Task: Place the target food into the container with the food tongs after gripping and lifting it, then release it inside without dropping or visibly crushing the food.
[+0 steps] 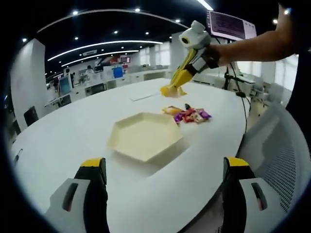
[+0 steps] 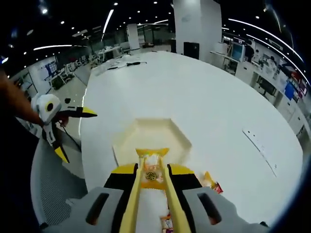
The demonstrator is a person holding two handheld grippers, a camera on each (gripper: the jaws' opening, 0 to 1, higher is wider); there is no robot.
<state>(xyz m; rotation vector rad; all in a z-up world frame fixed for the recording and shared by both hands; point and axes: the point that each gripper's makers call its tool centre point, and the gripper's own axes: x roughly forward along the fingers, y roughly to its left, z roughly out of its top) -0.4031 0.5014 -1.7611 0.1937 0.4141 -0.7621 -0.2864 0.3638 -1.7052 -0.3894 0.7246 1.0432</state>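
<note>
The hexagonal tray [image 1: 145, 136] sits on the table [image 1: 73, 126], wrapped snacks [image 1: 190, 115] just behind it (near, apart).

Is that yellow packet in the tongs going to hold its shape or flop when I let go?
The packet looks like thin, crinkly wrapper, so probably light and floppy. Held by the yellow tongs over the tray, it may slip out sideways.

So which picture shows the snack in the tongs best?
The right gripper view: the yellow snack packet sits close up between the yellow tongs, over the tray. The left gripper view shows it small and far off, hanging above the table.
</note>
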